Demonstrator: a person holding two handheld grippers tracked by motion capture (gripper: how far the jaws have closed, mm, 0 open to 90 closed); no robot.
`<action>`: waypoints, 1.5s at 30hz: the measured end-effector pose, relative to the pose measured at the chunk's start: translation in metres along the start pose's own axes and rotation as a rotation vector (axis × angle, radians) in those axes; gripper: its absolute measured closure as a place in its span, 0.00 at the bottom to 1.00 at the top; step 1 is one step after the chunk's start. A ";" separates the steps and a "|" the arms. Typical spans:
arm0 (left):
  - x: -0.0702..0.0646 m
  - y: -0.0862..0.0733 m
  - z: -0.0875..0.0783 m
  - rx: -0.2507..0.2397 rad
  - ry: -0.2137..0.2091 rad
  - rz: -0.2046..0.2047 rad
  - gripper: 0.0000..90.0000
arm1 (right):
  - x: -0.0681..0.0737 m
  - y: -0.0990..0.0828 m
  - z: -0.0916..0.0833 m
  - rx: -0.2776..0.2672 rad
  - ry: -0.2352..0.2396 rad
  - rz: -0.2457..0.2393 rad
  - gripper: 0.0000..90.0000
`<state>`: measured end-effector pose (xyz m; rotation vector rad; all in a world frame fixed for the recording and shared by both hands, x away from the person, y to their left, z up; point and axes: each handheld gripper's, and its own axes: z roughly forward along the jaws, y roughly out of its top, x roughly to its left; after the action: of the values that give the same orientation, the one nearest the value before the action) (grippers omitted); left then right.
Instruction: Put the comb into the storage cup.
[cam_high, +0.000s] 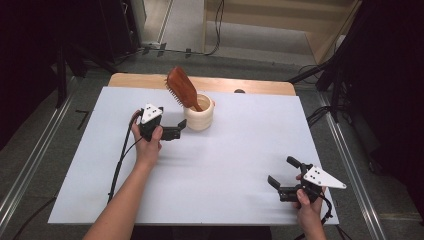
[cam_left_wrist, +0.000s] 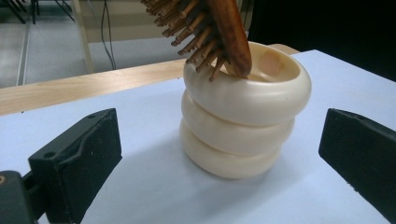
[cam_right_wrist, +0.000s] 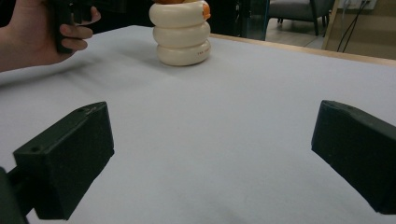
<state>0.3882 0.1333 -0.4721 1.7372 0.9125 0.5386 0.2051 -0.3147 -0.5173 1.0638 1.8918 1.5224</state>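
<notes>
A cream holder shaped like three stacked rings stands upright at the back middle of the white table. A brown wooden hairbrush stands in it handle down, with its bristled head leaning left. My left gripper is open just left of the holder and points at it. In the left gripper view the holder stands between and beyond the two spread jaws, untouched, under the brush. My right gripper is open and holds nothing near the front right corner, facing the far-off holder.
A wooden strip runs along the table's back edge. Beyond the table, cables lie on the floor. Dark stands rise at the right. The person's left hand shows in the right gripper view.
</notes>
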 end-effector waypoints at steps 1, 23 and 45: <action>0.000 -0.001 -0.002 -0.004 -0.002 0.000 0.00 | 0.000 0.000 0.000 0.001 -0.001 0.000 0.00; -0.001 -0.019 -0.048 -0.016 0.004 -0.028 0.00 | 0.001 0.000 0.000 0.004 -0.003 -0.002 0.00; -0.002 -0.045 -0.094 0.008 0.021 -0.016 0.00 | 0.001 0.000 0.001 0.007 -0.008 -0.008 0.00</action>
<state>0.3040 0.1944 -0.4815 1.7328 0.9430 0.5443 0.2048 -0.3133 -0.5175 1.0630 1.8954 1.5061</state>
